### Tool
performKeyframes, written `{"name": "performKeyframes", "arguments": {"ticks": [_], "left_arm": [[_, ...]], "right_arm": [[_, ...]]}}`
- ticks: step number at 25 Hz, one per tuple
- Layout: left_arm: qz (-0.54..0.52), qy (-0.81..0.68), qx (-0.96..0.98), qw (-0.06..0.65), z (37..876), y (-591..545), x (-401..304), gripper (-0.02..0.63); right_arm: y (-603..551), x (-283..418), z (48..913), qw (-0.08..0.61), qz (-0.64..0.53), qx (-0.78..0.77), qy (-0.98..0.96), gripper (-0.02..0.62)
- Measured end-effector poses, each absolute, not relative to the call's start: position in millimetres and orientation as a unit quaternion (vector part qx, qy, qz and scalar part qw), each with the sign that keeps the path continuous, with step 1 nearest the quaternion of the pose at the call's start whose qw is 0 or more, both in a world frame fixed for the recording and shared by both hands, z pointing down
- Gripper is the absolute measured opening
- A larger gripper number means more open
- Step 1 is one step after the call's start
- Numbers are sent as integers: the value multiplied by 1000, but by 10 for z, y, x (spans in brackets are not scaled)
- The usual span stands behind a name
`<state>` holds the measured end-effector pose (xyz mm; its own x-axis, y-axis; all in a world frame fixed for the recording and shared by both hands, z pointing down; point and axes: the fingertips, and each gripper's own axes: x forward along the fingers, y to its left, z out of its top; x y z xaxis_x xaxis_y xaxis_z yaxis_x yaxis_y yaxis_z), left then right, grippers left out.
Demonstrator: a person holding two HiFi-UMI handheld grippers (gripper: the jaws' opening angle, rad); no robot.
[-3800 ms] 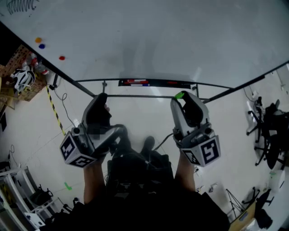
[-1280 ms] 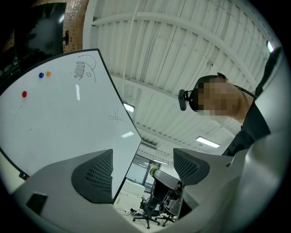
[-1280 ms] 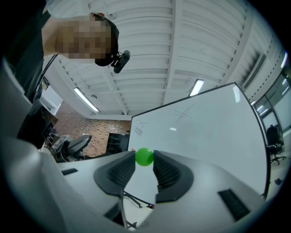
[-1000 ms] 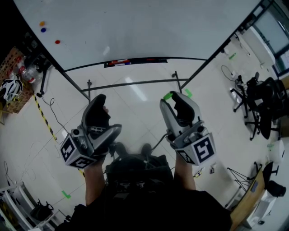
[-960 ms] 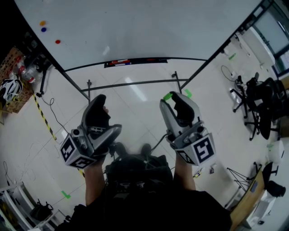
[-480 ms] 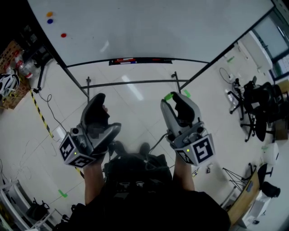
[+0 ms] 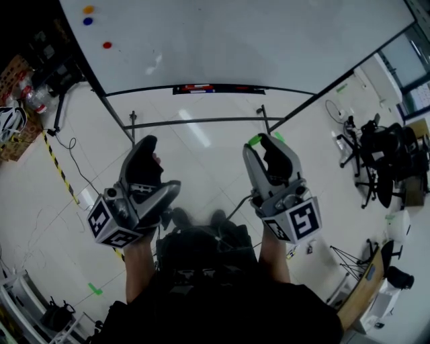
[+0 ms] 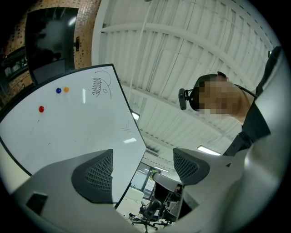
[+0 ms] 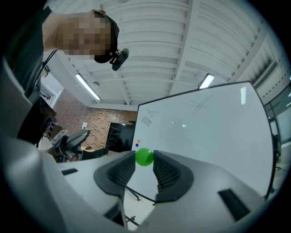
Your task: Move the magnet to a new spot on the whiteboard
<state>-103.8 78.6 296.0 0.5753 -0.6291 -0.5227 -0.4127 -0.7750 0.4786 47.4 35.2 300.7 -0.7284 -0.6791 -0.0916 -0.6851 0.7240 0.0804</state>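
Observation:
My right gripper [image 7: 263, 140] is shut on a small green magnet [image 7: 254, 140], pinched at the jaw tips and held off the board. In the right gripper view the green magnet [image 9: 144, 156] sits between the two fingertips, with the whiteboard [image 9: 209, 132] behind it. The whiteboard [image 7: 242, 33] fills the top of the head view. My left gripper [image 7: 147, 147] is open and holds nothing. Its view shows the board [image 8: 68, 132] through the gripper's [image 8: 143, 167] wide gap. Red [image 7: 107, 45], blue [image 7: 88, 21] and orange [image 7: 88, 9] magnets stick at the board's left end.
A marker tray [image 7: 215, 88] runs along the board's lower edge, above the stand's bars [image 7: 198, 122]. Black office chairs [image 7: 379, 154] stand at the right. A yellow-black floor tape [image 7: 59, 168] and a wicker basket [image 7: 15, 141] lie at the left. Scribbles [image 8: 97, 86] mark the board's far end.
In the head view the whiteboard and its three magnets have slid up and to the right. Both grippers keep their pose, the right one still holding the green magnet.

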Motion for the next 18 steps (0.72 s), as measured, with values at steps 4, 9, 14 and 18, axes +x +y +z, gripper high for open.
{"name": "performKeyframes", "arguments": {"ticks": [4, 9, 14, 18], "left_arm": [[-356, -297, 871, 160, 3019, 768, -1195, 413], [-360, -296, 869, 167, 3077, 721, -1284, 413], [-356, -310, 865, 168, 3141, 622, -1394, 413], [-350, -328, 863, 156, 3130, 504, -1466, 413]], "right_arm": [[317, 373, 3052, 16, 55, -376, 925, 149], [204, 298, 3127, 0, 56, -385, 921, 149], [-65, 224, 3193, -9, 72, -389, 919, 149], [-449, 225, 3264, -18, 71, -395, 916, 149]]}}
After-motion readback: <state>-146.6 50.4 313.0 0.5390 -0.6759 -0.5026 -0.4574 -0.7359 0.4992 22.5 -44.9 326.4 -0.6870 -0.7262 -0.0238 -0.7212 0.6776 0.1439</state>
